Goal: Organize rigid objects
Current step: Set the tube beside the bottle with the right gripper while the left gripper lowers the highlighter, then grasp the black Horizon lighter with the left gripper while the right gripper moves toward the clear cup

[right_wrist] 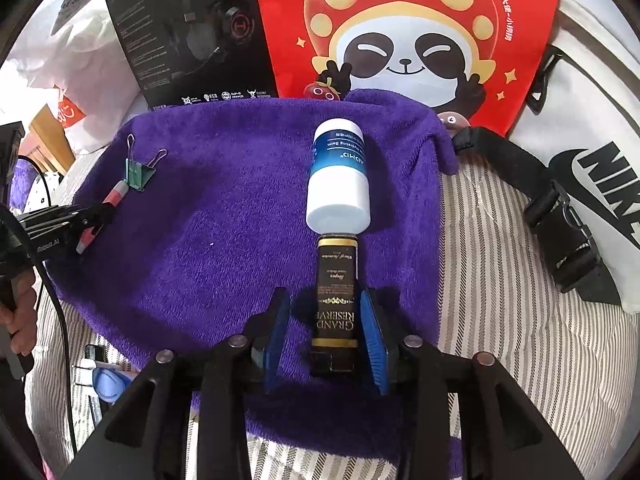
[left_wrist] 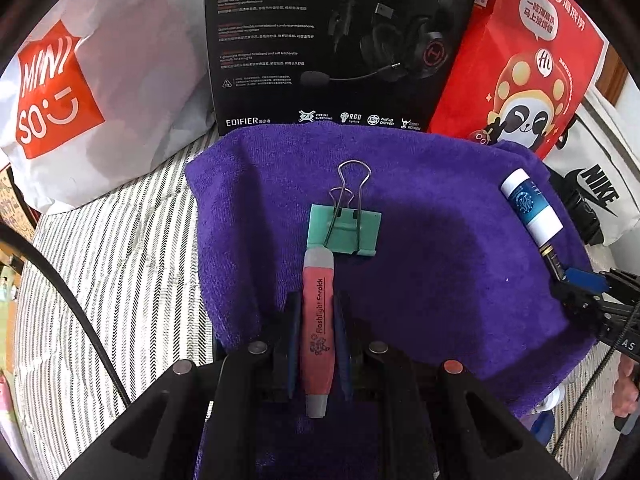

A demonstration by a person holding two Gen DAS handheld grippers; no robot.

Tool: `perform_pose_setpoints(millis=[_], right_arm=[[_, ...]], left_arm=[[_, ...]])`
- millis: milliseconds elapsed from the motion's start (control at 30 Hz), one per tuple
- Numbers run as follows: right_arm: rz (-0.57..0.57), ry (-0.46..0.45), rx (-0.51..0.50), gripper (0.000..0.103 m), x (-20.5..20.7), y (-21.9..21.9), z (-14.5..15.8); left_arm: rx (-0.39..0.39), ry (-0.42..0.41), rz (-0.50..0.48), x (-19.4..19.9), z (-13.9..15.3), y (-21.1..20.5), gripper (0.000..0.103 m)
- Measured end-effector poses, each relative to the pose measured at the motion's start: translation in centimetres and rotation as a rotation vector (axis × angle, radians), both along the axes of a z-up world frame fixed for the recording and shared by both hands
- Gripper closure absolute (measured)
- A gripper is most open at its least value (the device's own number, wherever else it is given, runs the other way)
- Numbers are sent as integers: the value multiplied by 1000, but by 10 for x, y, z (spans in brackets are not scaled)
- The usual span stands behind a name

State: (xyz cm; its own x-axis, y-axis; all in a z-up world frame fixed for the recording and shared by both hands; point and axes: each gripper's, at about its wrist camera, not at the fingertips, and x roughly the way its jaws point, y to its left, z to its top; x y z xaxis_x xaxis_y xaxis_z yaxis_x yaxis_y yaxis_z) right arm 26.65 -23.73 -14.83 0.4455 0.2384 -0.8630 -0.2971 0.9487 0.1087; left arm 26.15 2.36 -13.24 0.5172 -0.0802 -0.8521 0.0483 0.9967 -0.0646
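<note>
1. nearest the lens in the left wrist view, the left gripper (left_wrist: 318,340) is clamped on a pink flashlight pen (left_wrist: 319,328); its grey front tip touches a green binder clip (left_wrist: 345,229) lying at mid-frame on a purple towel (left_wrist: 440,280).
2. in the right wrist view, the right gripper (right_wrist: 325,332) has its blue pads (right_wrist: 374,340) standing apart on either side of a black and gold tube (right_wrist: 335,300), with clear gaps, so the tube seems to lie free on the towel.
3. that tube butts end to end against a white and blue bottle (right_wrist: 338,178) just above it in the frame.
4. progress, as i judge it: two pairs are lined up on the towel, pen with clip on the left and tube with bottle on the right. the tube looks placed; the pen is not yet let go. nothing else loose shows on the towel.
5. around it: a black headset box (left_wrist: 340,40), a red panda bag (right_wrist: 404,32), a white miniso bag (left_wrist: 80,92) and a white nike bag (right_wrist: 592,184) ring the upper frame, all on a striped sheet (left_wrist: 120,260).
6. little stands in the way; the binder clip's wire handles (left_wrist: 352,184) sit close to the pen tip and could be nudged.
</note>
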Motion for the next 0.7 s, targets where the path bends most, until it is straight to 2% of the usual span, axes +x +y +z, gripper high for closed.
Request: perform_pose_setpoints(millis=[167,300,367,467,700], right_arm=[[-14,4,15,66,-10,-6,6],[-15,1,31,66,-18,-14,10],[-14,3,42,66,-23,-18,13],[-22,-6,39,66,-32,-23,18],[-35,-20,64,66,-55,-37,33]], left_arm=[[53,3,-11,-1,1,-8,87],[53,21,-17,-3,2,-10,85],[36,35,-16,-5,3,-9,79],[25,52,-15,-12,5,-12,75],[15,1,-46,-60,31,-28,75]])
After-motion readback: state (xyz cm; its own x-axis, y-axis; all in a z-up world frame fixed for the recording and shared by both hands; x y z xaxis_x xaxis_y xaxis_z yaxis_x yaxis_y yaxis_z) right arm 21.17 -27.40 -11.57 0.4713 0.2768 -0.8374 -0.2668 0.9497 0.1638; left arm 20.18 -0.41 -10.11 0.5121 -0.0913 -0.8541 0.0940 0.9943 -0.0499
